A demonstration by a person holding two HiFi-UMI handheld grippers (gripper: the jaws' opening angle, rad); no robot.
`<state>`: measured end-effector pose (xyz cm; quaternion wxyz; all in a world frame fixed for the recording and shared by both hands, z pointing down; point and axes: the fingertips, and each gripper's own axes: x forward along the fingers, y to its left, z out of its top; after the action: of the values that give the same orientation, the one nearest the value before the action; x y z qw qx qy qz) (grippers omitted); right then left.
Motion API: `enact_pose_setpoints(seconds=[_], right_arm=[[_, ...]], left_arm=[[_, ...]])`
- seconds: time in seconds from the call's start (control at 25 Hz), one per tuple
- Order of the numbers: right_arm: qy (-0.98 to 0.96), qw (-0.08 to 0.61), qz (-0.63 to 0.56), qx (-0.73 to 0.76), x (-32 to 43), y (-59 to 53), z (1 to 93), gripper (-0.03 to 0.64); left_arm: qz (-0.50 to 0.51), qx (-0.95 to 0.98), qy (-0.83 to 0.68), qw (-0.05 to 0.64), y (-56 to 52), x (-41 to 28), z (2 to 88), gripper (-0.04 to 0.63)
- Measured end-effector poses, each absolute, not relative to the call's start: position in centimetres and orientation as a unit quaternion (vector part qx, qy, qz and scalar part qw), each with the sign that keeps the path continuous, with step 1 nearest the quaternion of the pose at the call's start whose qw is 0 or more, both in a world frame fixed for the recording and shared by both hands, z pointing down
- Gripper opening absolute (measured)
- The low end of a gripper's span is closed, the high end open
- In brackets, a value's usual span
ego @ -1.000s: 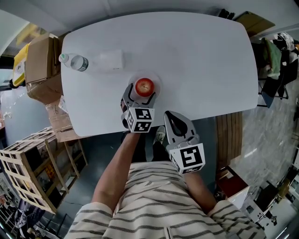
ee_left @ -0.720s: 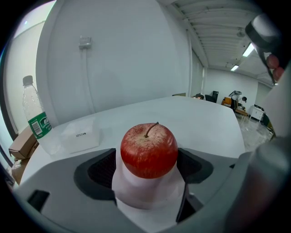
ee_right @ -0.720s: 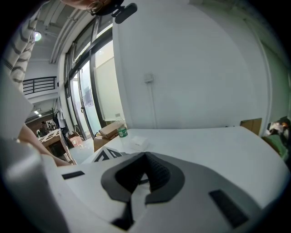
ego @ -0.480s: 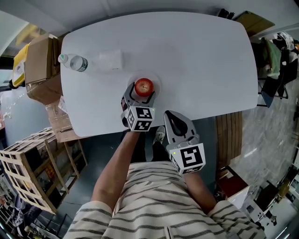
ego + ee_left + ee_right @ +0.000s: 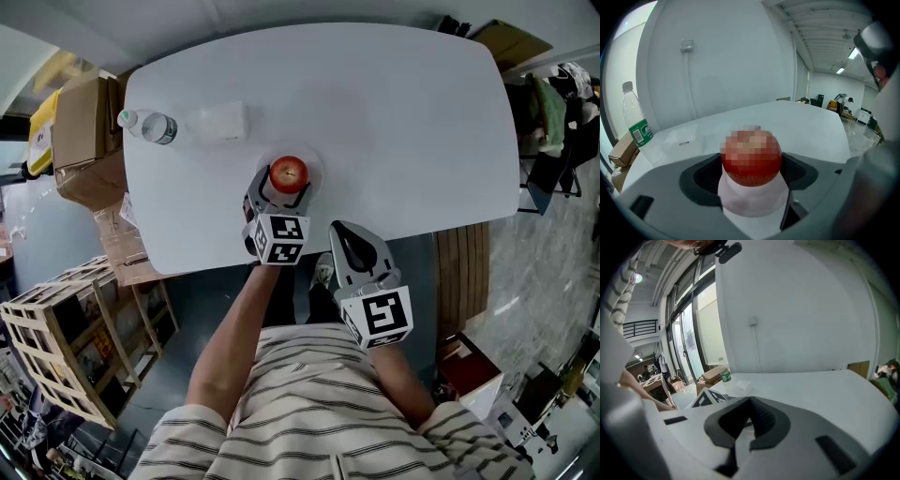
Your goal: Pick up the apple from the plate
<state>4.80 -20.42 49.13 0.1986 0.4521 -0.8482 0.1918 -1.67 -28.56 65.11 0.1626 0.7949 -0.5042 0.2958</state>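
A red apple (image 5: 289,173) sits on a small white plate (image 5: 316,167) near the front of the white table (image 5: 403,122). My left gripper (image 5: 283,190) reaches over the table edge, its jaws either side of the apple and closing on it. In the left gripper view the apple (image 5: 751,158) fills the gap between the dark pads (image 5: 705,176), right at their faces, with the plate (image 5: 750,208) under it. My right gripper (image 5: 352,246) hangs off the table's front edge beside the person's body, shut and empty (image 5: 749,427).
A water bottle (image 5: 150,125) lies at the table's far left, with a clear packet (image 5: 223,120) beside it. Cardboard boxes (image 5: 80,122) and a wooden crate (image 5: 66,337) stand on the floor to the left. A wooden bench (image 5: 459,272) is at the right.
Both hands have kept their places. The left jaws have drawn in slightly towards the apple.
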Motion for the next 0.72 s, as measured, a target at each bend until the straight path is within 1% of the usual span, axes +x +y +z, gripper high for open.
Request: enact_pose_setpoints(seconds=[0.36,0.72], right_arm=[[-0.849,0.195,0.185,0.455,4.7,-20.6,49.3,0.011],[-0.85,0.185,0.171,0.462,5.9,-19.7,46.9,0.011]], left_arm=[[0.274,0.796,-0.513,0.167,-28.7,-2.2,63.3,0.394],[0.237,0.797,-0.534,0.155,-27.9,-1.8,57.4,0.394]])
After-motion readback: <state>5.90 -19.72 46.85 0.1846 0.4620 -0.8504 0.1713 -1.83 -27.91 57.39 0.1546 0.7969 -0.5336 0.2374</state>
